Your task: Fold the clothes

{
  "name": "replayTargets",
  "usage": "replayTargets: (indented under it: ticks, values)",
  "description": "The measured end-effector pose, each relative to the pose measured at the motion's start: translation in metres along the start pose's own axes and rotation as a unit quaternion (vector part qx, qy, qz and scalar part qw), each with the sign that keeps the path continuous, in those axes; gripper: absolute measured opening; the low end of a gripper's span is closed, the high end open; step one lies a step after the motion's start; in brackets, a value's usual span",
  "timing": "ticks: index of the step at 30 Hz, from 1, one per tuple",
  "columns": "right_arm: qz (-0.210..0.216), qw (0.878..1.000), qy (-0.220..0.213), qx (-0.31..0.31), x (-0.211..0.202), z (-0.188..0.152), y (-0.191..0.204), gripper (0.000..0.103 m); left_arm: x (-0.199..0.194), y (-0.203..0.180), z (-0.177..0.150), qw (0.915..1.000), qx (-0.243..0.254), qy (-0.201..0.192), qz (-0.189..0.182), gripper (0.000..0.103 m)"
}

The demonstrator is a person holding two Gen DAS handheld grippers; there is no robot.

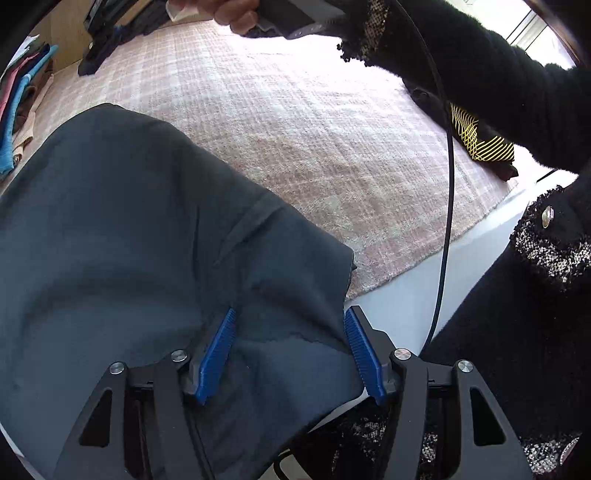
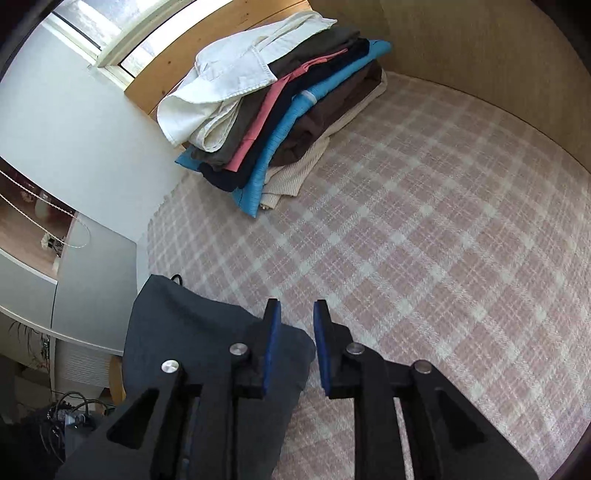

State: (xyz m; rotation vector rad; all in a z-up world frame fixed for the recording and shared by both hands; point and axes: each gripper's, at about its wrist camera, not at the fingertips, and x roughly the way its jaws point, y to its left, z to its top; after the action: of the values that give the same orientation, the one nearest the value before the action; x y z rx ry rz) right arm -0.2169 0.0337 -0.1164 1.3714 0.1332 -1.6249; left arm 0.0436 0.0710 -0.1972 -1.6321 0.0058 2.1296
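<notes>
A dark grey garment [image 1: 122,229] lies spread over the pink plaid blanket [image 1: 295,129] and fills the lower left of the left wrist view. My left gripper [image 1: 290,314] is open wide, and the garment's near edge bunches between its blue pads. In the right wrist view the same dark garment [image 2: 177,332] sits at the lower left, under the left finger. My right gripper [image 2: 297,307] stands open with a narrow gap, and only the plaid blanket [image 2: 406,240] shows between its fingers. A hand [image 1: 236,14] holds a gripper body at the top of the left wrist view.
A stack of folded clothes [image 2: 280,110] sits at the blanket's far corner against a wooden wall [image 2: 480,48]. A black and yellow garment [image 1: 476,136] lies at the blanket's right edge. A black sleeve [image 1: 480,74] and a cable [image 1: 448,184] cross the right side.
</notes>
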Motion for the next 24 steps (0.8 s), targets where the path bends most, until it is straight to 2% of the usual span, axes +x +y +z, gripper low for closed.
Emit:
replayTargets:
  ticks: [1, 4, 6, 7, 8, 9, 10, 12, 13, 15, 16, 17, 19, 24]
  values:
    - [-0.012, 1.0, 0.016, -0.001, 0.004, -0.008, -0.001, 0.037, -0.01, 0.003, -0.001, 0.9999, -0.008, -0.012, 0.007, 0.058]
    - [-0.011, 0.999, 0.053, 0.002, 0.028, -0.027, -0.002, 0.037, -0.045, 0.021, -0.006, 0.9972, -0.034, -0.054, 0.04, 0.058]
    - [-0.01, 0.998, 0.064, 0.005, 0.047, -0.034, 0.001, 0.037, -0.069, 0.051, -0.019, 0.9914, -0.068, -0.079, 0.08, 0.058]
    - [-0.016, 0.998, 0.062, -0.004, 0.054, -0.035, 0.006, 0.035, -0.079, 0.068, -0.026, 0.9866, -0.092, -0.091, 0.1, 0.058]
    - [-0.021, 0.998, 0.058, -0.02, 0.058, -0.035, 0.012, 0.015, -0.087, 0.083, -0.033, 0.9807, -0.116, -0.104, 0.119, 0.058]
    - [-0.029, 0.997, 0.055, -0.035, 0.061, -0.035, 0.018, 0.008, -0.09, 0.097, -0.041, 0.9754, -0.139, -0.109, 0.132, 0.058]
    - [-0.048, 0.997, 0.049, -0.042, 0.061, -0.032, 0.02, 0.008, -0.092, 0.112, -0.049, 0.9702, -0.161, -0.113, 0.142, 0.058]
    - [-0.071, 0.996, 0.031, -0.035, 0.052, -0.028, 0.019, 0.008, -0.08, 0.14, -0.067, 0.9629, -0.204, -0.079, 0.159, 0.058]
    - [-0.079, 0.996, 0.019, -0.028, 0.042, -0.029, 0.017, 0.009, -0.077, 0.146, -0.076, 0.9603, -0.22, -0.077, 0.154, 0.058]
    - [-0.075, 0.997, 0.006, 0.001, 0.023, -0.034, 0.009, 0.02, -0.083, 0.151, -0.089, 0.9542, -0.247, -0.094, 0.14, 0.058]
    - [-0.066, 0.998, 0.004, 0.02, 0.014, -0.039, 0.004, 0.034, -0.094, 0.152, -0.092, 0.9497, -0.259, -0.109, 0.138, 0.058]
    - [-0.056, 0.998, 0.003, 0.033, 0.012, -0.045, 0.002, 0.039, -0.095, 0.153, -0.09, 0.9498, -0.257, -0.11, 0.141, 0.058]
    - [-0.036, 0.998, -0.001, 0.057, 0.007, -0.058, -0.002, 0.039, -0.09, 0.156, -0.081, 0.9532, -0.243, -0.101, 0.148, 0.058]
    - [-0.024, 0.999, -0.018, 0.04, 0.012, -0.078, 0.024, 0.039, -0.078, 0.162, -0.059, 0.9603, -0.209, -0.078, 0.167, 0.059]
